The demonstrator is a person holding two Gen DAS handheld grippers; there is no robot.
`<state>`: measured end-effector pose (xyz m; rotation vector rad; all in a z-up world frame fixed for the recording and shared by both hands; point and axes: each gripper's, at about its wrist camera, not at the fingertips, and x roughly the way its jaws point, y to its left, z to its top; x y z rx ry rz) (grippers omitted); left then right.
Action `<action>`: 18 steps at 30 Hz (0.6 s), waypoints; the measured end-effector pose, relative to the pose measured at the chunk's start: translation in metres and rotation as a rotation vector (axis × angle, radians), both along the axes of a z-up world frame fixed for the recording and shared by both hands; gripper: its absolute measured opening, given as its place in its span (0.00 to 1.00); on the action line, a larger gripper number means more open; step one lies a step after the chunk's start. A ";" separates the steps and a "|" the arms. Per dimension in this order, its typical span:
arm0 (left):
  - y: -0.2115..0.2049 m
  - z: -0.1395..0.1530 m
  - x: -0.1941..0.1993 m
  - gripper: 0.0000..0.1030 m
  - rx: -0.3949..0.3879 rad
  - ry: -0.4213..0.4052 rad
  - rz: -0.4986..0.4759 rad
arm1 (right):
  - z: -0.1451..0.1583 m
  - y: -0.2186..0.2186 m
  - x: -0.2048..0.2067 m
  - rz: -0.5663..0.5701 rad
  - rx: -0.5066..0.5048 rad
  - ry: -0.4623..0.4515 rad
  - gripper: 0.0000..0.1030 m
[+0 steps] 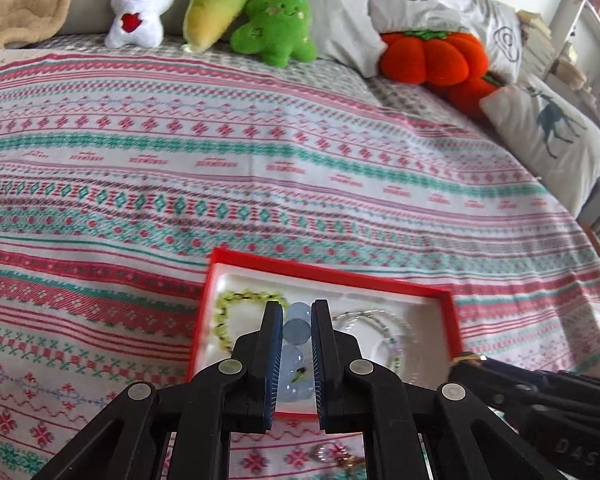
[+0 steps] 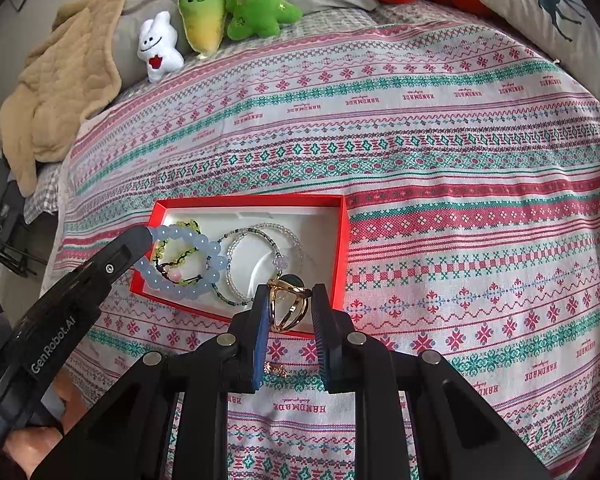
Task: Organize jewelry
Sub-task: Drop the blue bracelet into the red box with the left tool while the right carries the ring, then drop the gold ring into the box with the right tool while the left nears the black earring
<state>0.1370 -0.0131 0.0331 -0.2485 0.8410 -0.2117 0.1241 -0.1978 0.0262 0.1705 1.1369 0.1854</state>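
Three bead bracelets already lie in the red box [image 2: 342, 240]. The pale blue bead bracelet [image 2: 188, 260] is gripped by the left claw [image 1: 296, 320], the gold ring [image 2: 288, 306] by the right claw [image 2: 290, 312]. A small gold piece [image 2: 276, 369] is left on the bed.

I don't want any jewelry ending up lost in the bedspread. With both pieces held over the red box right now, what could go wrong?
1. The gold ring sits in the right hand-held gripper over the red box's near edge; released here, it might bounce onto the patterned bedspread.
2. The pale blue bead bracelet, held by the left hand-held gripper, overlaps the yellow-green bracelet; dropped there, they could tangle.
3. A small gold piece lying outside the box could be overlooked.
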 end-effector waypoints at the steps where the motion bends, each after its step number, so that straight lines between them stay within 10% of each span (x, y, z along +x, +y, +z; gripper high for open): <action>1: 0.002 -0.002 0.001 0.09 0.005 0.004 0.010 | 0.000 0.000 0.000 0.003 -0.002 -0.001 0.21; 8: 0.011 -0.007 0.004 0.10 0.033 0.025 0.054 | -0.004 0.001 0.003 0.001 0.001 0.004 0.21; 18: 0.017 -0.002 -0.007 0.53 0.086 0.088 0.090 | -0.012 0.001 0.013 -0.016 0.007 0.020 0.21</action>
